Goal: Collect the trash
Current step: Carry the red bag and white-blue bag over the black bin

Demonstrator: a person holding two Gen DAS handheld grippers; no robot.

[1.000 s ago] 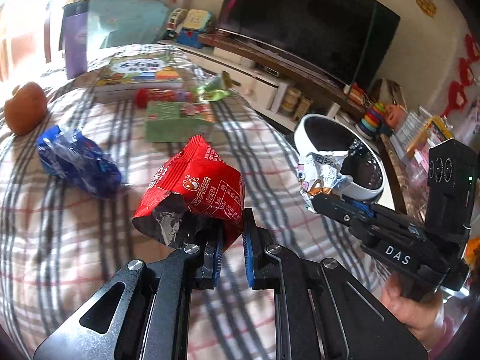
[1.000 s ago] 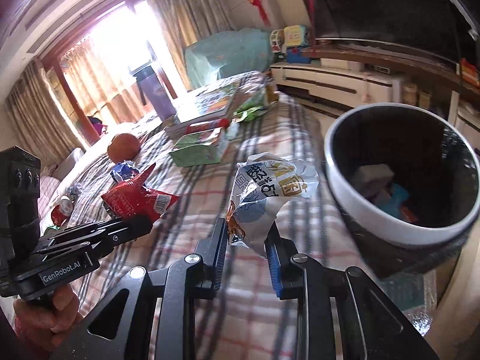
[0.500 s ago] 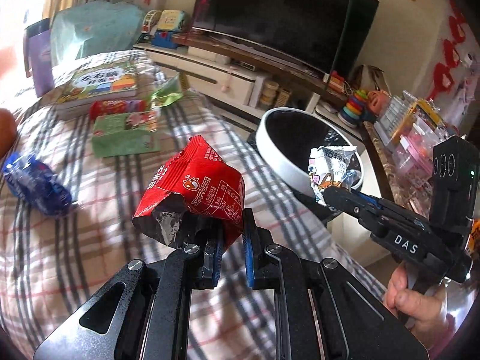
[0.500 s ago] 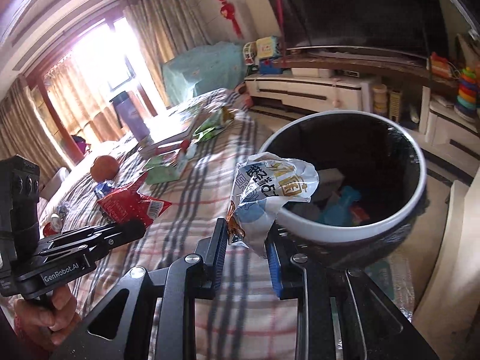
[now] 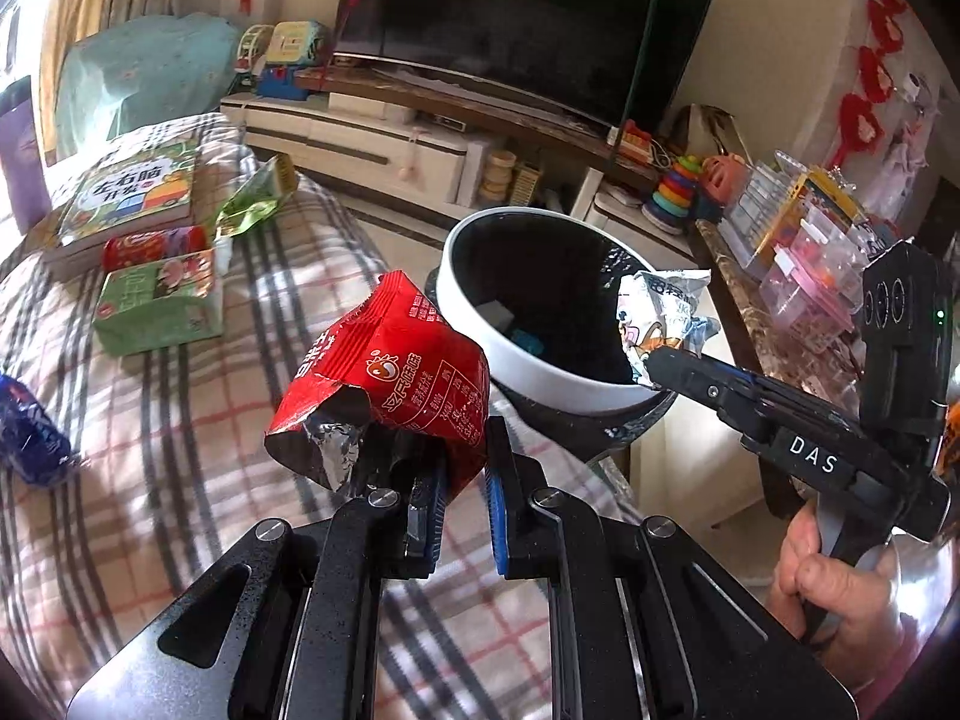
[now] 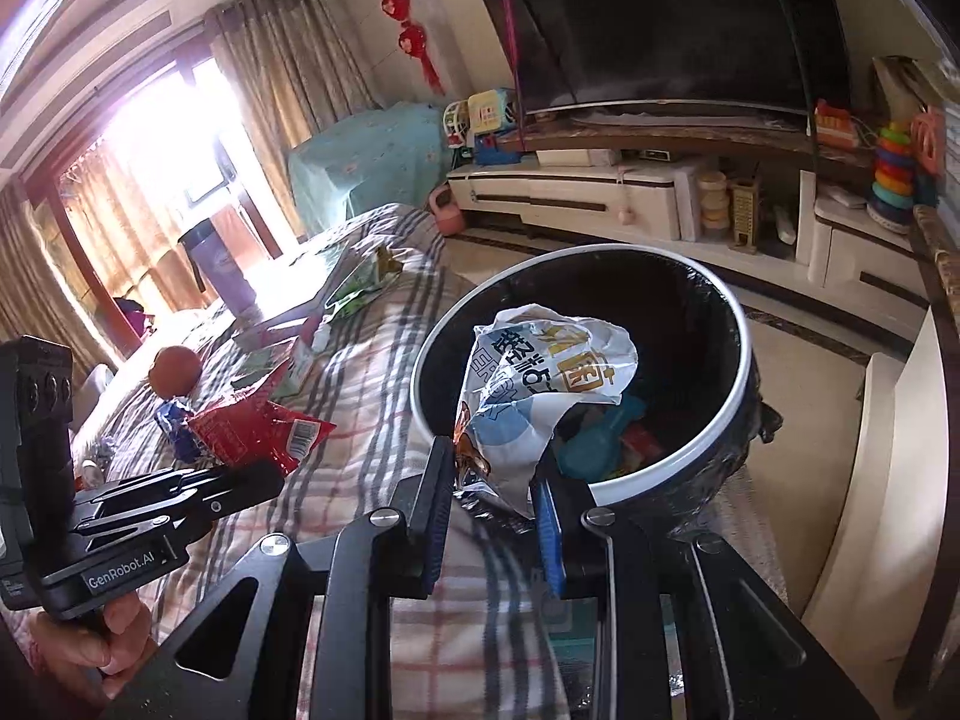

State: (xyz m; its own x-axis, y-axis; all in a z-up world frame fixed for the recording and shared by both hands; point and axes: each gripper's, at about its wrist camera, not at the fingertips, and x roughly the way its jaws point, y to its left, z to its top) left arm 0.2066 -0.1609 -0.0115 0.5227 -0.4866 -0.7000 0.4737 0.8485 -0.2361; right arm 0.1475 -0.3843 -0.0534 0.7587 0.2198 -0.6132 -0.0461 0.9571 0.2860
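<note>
Left hand-held gripper (image 5: 462, 501) clamped on a red wrapper (image 5: 384, 384), held above the plaid-covered bed (image 5: 180, 420) just beside the bin (image 5: 540, 378). Right hand-held gripper (image 6: 495, 513) clamped on a white wrapper (image 6: 540, 384), held over the bin's open mouth. Blue wrapper (image 5: 30, 438), green pack (image 5: 159, 300) and book (image 5: 132, 192) lie on the bed.

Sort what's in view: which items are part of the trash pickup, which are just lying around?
In the job:
- red snack wrapper, clamped in left hand-held gripper
- white crumpled wrapper, clamped in right hand-held gripper
- trash bin
- loose green wrapper and blue wrapper on the bed, likely next

Lying about:
- children's book
- green box
- orange fruit
- TV
</note>
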